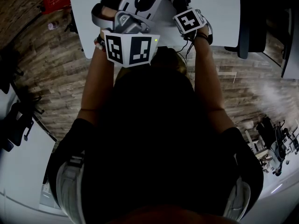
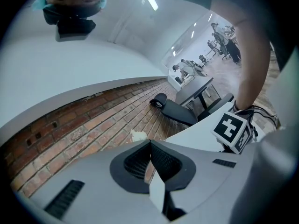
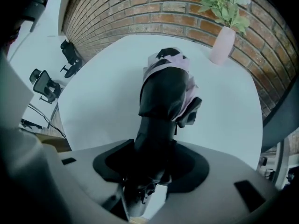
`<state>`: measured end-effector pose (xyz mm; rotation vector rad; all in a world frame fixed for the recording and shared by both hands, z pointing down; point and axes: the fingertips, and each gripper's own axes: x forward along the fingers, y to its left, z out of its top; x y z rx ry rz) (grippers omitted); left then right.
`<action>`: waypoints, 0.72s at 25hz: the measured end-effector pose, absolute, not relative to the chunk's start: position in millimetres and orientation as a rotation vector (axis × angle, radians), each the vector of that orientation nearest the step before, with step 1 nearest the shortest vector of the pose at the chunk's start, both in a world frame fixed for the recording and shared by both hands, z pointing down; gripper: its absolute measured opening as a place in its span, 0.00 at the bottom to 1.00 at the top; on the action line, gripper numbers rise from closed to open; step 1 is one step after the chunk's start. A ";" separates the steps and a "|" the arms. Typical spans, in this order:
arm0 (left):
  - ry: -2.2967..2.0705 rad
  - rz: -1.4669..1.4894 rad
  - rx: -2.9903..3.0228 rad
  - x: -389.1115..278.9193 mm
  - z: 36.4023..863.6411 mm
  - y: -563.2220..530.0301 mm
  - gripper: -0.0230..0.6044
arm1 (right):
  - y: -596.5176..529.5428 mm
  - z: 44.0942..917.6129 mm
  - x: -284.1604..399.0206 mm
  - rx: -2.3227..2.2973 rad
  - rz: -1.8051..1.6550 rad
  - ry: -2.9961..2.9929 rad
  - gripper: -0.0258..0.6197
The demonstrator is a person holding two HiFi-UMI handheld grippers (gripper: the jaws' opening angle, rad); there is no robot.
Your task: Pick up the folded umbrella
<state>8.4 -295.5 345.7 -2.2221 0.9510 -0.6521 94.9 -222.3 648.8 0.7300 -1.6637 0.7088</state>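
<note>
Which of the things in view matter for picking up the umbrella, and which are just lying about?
In the job:
- folded umbrella, black and pink
- right gripper, closed on the umbrella's handle end

Just about:
- pink vase with plant on the white table
- office chairs
- left gripper, shut and empty

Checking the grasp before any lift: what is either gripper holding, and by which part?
The right gripper grips the folded umbrella by its dark narrow end, the one nearest the camera. The left gripper is shut on nothing.
</note>
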 end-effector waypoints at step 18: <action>0.947 -0.676 -2.202 5.6 344.2 -290.2 0.06 | -214.9 644.7 90.3 0.772 0.659 -1.721 0.34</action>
